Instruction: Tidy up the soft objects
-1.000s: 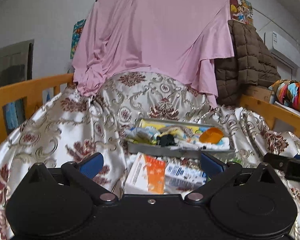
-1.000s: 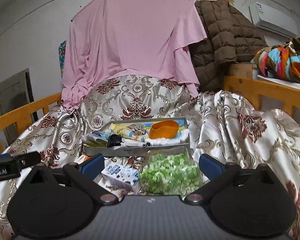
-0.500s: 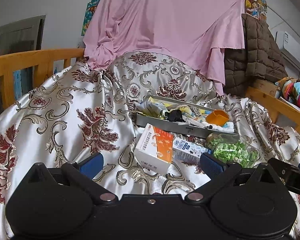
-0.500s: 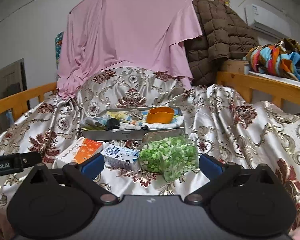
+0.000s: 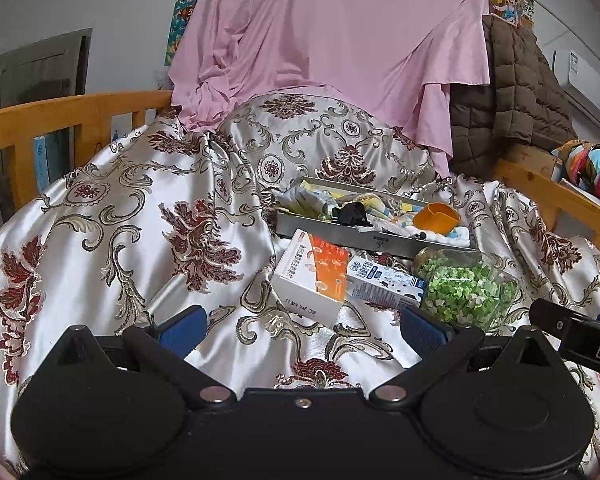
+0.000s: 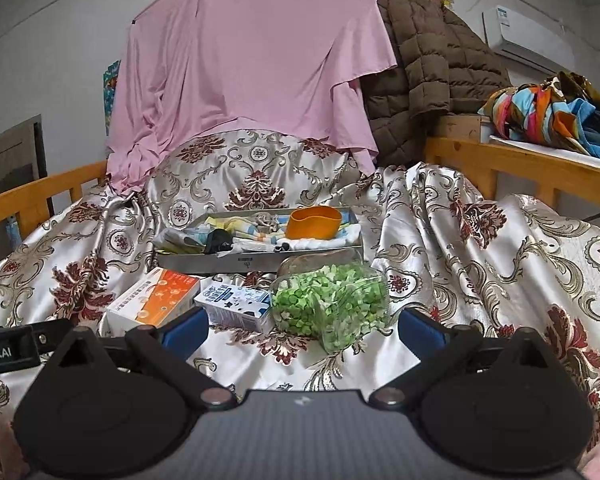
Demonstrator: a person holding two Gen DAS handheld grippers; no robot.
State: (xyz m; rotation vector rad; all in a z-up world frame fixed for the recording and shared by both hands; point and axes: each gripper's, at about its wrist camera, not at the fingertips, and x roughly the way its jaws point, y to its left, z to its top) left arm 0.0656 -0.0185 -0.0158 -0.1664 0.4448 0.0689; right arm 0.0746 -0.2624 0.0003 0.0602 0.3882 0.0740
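A grey metal tray (image 5: 364, 238) (image 6: 260, 260) lies on the patterned satin bedspread, filled with folded cloths, a black item and an orange cup (image 5: 436, 216) (image 6: 314, 222). In front of it sit a white-and-orange box (image 5: 312, 280) (image 6: 156, 294), a small blue-and-white carton (image 5: 384, 284) (image 6: 234, 304) and a clear bag of green pieces (image 5: 466, 290) (image 6: 332, 304). My left gripper (image 5: 302, 326) is open, well short of the box. My right gripper (image 6: 302, 326) is open too, just short of the bag and carton. Neither holds anything.
Wooden bed rails (image 5: 72, 120) (image 6: 520, 160) run along both sides. A pink sheet (image 5: 332, 40) hangs at the back beside a brown quilted coat (image 6: 428, 72). Colourful folded fabric (image 6: 548, 116) lies on the right ledge. The other gripper's black body shows at each view's edge.
Both grippers have pulled back and away from the tray, so the box, carton and bag now lie farther ahead. The left view has swung leftward. Both jaws stayed open.
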